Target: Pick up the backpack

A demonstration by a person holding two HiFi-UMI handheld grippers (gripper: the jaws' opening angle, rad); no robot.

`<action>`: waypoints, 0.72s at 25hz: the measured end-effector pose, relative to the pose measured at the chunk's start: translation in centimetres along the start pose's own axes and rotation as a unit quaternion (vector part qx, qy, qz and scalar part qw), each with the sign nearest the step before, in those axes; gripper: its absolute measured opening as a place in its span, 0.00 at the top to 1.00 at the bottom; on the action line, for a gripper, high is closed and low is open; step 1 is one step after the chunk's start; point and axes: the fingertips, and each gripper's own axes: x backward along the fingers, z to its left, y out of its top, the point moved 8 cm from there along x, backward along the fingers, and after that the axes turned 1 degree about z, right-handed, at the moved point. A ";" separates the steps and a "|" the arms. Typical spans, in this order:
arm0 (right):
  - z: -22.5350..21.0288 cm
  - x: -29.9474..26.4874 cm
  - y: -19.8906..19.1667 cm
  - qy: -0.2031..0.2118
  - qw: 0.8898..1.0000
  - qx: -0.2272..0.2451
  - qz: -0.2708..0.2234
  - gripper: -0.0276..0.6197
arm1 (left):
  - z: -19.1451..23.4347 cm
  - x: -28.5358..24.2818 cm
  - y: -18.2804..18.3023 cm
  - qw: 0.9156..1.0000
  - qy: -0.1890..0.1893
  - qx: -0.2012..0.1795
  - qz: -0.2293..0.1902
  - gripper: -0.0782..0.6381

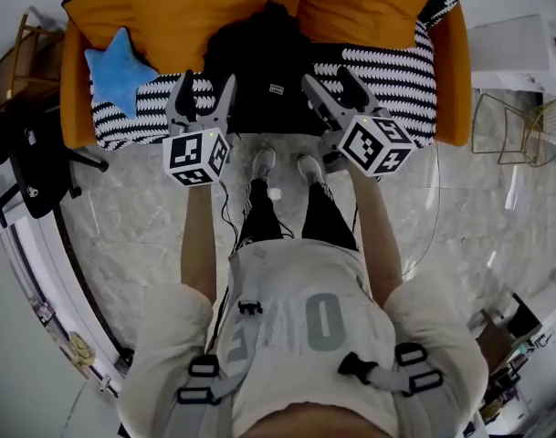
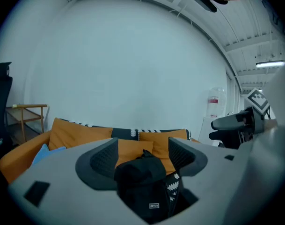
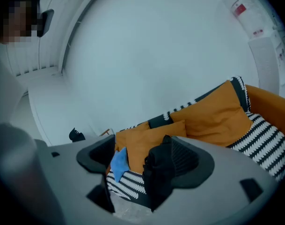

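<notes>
The black fabric backpack (image 1: 264,62) is set on the orange sofa (image 1: 451,62) (striped cover); the left claw (image 1: 205,91) and right claw (image 1: 329,82) are held released, empty.

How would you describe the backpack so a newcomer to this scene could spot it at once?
Find the orange sofa with the black-and-white striped cover. The backpack stands mid-seat against the orange cushions, right of the blue star pillow. It is the only all-black thing there, with a small pale label on its front.
</notes>
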 end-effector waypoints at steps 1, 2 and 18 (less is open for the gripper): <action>-1.3 -1.3 -0.8 -0.003 1.000 -0.005 0.012 0.39 | 0.6 -1.3 -1.7 1.000 0.002 0.002 0.009 0.45; -2.7 -2.5 -1.6 -0.007 1.000 -0.009 0.021 0.39 | 1.2 -2.6 -3.4 1.000 0.005 0.002 0.021 0.44; -21.0 -17.6 -21.2 -0.121 0.978 -0.060 0.156 0.41 | 11.2 -15.0 -29.9 0.973 0.073 0.020 0.218 0.44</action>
